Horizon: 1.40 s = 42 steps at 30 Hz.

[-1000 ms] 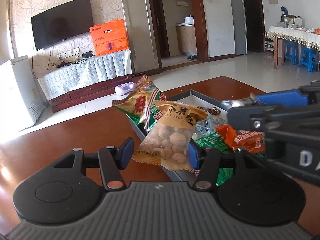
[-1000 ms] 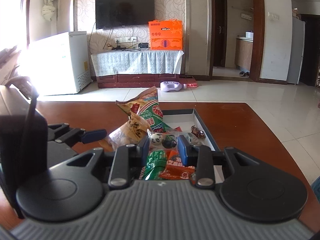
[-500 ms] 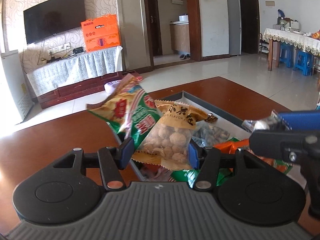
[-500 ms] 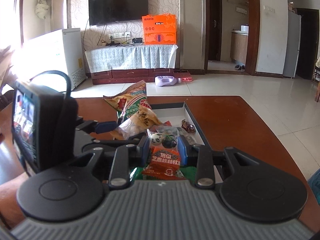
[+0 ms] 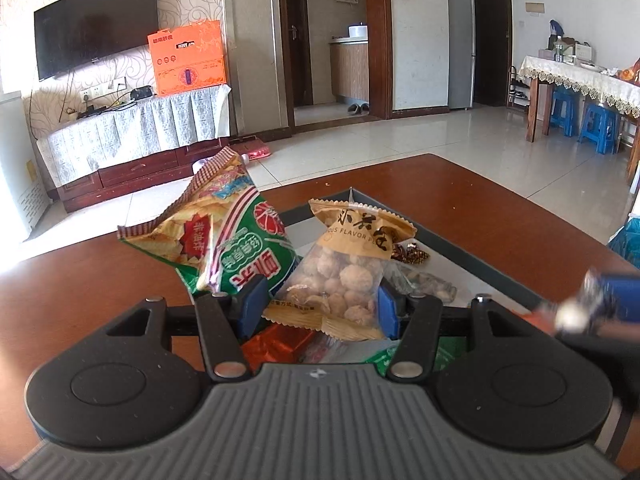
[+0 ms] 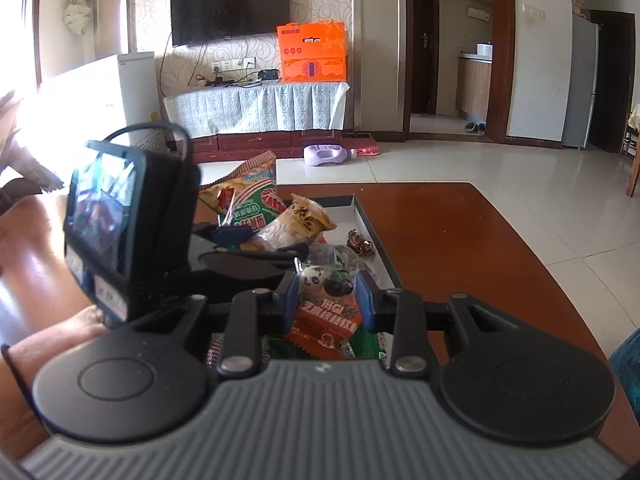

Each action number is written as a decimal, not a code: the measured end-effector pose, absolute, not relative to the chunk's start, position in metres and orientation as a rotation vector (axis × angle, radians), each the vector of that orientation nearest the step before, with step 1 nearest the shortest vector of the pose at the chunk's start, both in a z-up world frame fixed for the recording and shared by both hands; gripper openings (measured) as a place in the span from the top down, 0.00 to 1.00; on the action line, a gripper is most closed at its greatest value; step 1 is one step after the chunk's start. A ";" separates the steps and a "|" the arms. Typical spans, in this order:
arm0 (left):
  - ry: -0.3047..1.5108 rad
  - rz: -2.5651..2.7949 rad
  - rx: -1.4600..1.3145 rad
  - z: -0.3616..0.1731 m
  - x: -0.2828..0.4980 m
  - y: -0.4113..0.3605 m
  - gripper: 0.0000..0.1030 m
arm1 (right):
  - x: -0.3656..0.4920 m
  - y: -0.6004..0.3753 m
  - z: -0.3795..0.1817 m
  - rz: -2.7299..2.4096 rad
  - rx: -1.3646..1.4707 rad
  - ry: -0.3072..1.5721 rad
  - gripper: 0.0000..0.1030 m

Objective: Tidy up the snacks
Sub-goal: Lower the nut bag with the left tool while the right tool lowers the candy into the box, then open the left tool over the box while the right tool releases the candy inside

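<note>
My left gripper (image 5: 320,312) is shut on a tan-topped clear bag of coated nuts (image 5: 344,276) and holds it over the near end of a grey tray (image 5: 472,256). My right gripper (image 6: 326,304) is shut on a small clear packet of panda-print candies (image 6: 324,280), above an orange snack pack (image 6: 328,324) in the tray (image 6: 380,240). A green and yellow chip bag (image 5: 224,236) stands at the tray's left side. A brown wrapped candy (image 6: 360,242) lies in the tray. The left gripper with its nut bag (image 6: 292,224) shows in the right wrist view.
The tray sits on a reddish wooden table (image 5: 500,208). Red and green packets (image 5: 280,344) lie in the tray below my left gripper. The right gripper's blue finger (image 5: 616,284) is blurred at the right edge. Beyond the table is tiled floor.
Both grippers moved forward over the tray with their packets. The chip bag looms closer in the left view. The right gripper has dropped lower and rightward in the left view.
</note>
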<state>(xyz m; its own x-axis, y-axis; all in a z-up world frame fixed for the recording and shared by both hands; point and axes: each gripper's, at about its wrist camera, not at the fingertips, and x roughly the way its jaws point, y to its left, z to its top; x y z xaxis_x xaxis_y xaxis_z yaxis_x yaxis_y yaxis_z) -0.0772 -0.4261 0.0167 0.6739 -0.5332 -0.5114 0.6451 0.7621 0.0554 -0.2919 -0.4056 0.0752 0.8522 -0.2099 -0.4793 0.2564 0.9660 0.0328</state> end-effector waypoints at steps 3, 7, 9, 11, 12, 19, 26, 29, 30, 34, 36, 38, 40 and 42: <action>0.501 -0.672 0.239 0.017 -0.073 -0.431 0.40 | -0.289 -0.404 0.074 -0.246 0.071 0.503 0.67; 0.503 -0.677 0.217 0.021 -0.071 -0.431 0.40 | -0.286 -0.405 0.069 -0.235 0.066 0.533 0.67; 0.496 -0.684 0.226 0.024 -0.072 -0.431 0.39 | -0.286 -0.405 0.067 -0.230 0.062 0.539 0.67; 0.476 -0.692 0.250 0.025 -0.077 -0.431 0.38 | -0.285 -0.402 0.067 -0.220 0.058 0.534 0.67; 0.463 -0.693 0.255 0.027 -0.080 -0.430 0.38 | -0.285 -0.400 0.067 -0.214 0.052 0.533 0.67; 0.448 -0.711 0.252 0.036 -0.088 -0.421 0.35 | -0.281 -0.392 0.064 -0.192 0.027 0.536 0.67; 0.442 -0.731 0.257 0.038 -0.095 -0.419 0.26 | -0.276 -0.395 0.061 -0.198 0.025 0.543 0.67; 0.439 -0.744 0.252 0.041 -0.095 -0.417 0.26 | -0.274 -0.394 0.059 -0.197 0.023 0.543 0.67; 0.435 -0.745 0.254 0.042 -0.096 -0.416 0.26 | -0.274 -0.394 0.059 -0.196 0.023 0.542 0.67; 0.432 -0.741 0.256 0.045 -0.098 -0.414 0.26 | -0.274 -0.393 0.056 -0.196 0.020 0.534 0.67; 0.437 -0.739 0.247 0.046 -0.097 -0.413 0.26 | -0.273 -0.393 0.055 -0.195 0.022 0.530 0.67; 0.439 -0.732 0.244 0.046 -0.098 -0.411 0.26 | -0.271 -0.394 0.055 -0.198 0.024 0.524 0.67; 0.433 -0.723 0.243 0.048 -0.098 -0.409 0.26 | -0.270 -0.395 0.053 -0.197 0.027 0.519 0.67; 0.424 -0.718 0.235 0.050 -0.099 -0.406 0.25 | -0.269 -0.394 0.053 -0.194 0.022 0.511 0.66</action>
<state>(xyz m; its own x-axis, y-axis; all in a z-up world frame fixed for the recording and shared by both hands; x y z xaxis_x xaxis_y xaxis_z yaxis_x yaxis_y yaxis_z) -0.0991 -0.4064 0.0504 0.6734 -0.5847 -0.4523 0.6784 0.7319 0.0639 -0.2692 -0.3941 0.0531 0.8541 -0.1789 -0.4884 0.1899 0.9814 -0.0274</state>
